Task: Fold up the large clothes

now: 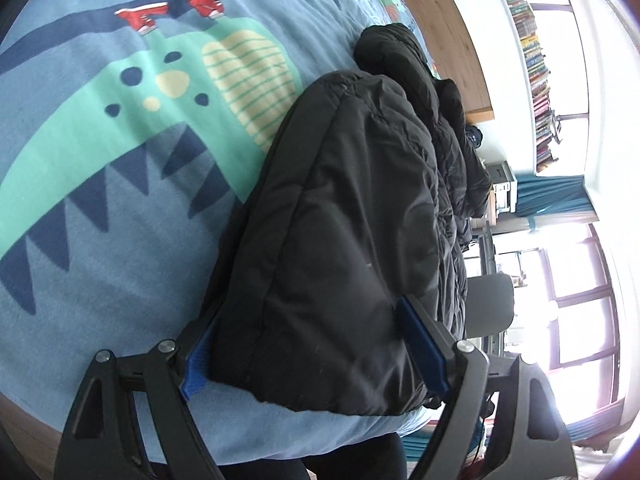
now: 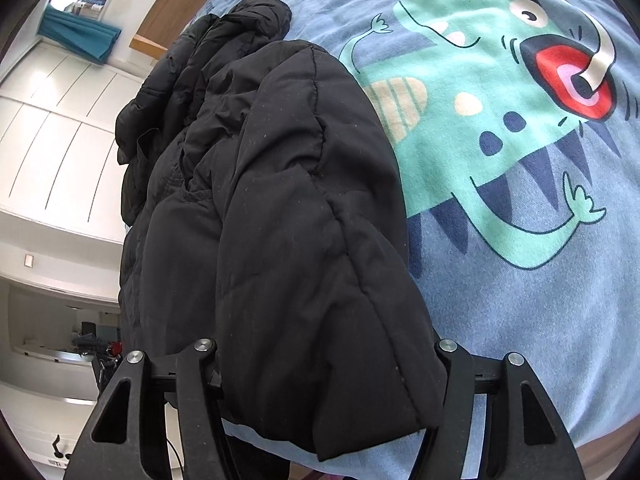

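Along the bedspread's near edge, at six o'clock: black padded jacket, bunched, both grippers clamped on its thick end; best lifted together, level, keeping layers aligned.

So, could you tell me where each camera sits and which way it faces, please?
Left wrist: on the left gripper, looking down along its fingers at the black jacket on the blue blanket; its blue-padded fingers flank the jacket's near end.
Right wrist: on the right gripper, angled down at the jacket and blanket; its black fingers straddle the hem.
Shared: the jacket, the dinosaur blanket.
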### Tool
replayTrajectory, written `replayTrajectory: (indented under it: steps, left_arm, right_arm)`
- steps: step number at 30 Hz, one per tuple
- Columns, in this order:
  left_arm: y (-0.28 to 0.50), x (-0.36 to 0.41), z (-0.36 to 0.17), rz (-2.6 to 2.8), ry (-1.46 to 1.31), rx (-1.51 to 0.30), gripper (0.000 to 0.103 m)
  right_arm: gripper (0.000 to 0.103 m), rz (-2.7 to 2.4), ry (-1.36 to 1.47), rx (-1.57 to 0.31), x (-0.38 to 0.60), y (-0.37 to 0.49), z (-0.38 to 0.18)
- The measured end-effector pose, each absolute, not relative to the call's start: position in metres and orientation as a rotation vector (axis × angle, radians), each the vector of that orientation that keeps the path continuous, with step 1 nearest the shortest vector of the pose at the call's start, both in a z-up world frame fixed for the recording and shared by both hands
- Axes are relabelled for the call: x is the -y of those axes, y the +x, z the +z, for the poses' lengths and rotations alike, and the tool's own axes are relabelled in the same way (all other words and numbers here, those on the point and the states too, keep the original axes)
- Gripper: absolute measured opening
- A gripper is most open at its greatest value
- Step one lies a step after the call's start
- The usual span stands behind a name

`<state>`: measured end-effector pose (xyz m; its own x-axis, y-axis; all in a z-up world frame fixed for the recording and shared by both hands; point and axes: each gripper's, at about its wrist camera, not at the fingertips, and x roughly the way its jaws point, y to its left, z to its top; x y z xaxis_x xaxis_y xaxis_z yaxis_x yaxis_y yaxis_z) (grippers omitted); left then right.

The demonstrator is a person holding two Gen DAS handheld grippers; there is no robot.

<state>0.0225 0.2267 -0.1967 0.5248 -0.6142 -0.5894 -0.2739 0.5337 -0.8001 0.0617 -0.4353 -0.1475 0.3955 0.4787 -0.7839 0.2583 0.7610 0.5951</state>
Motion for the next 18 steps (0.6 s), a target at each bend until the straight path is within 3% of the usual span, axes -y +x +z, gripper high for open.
replayTrajectory:
  steps: [18]
  left_arm:
    - [-0.002, -0.232, -0.224, -0.346, -1.327, -0.945, 0.082]
  right_arm:
    - [0.071, 0.155, 0.732, -1.187, 0.439, 0.060, -0.152]
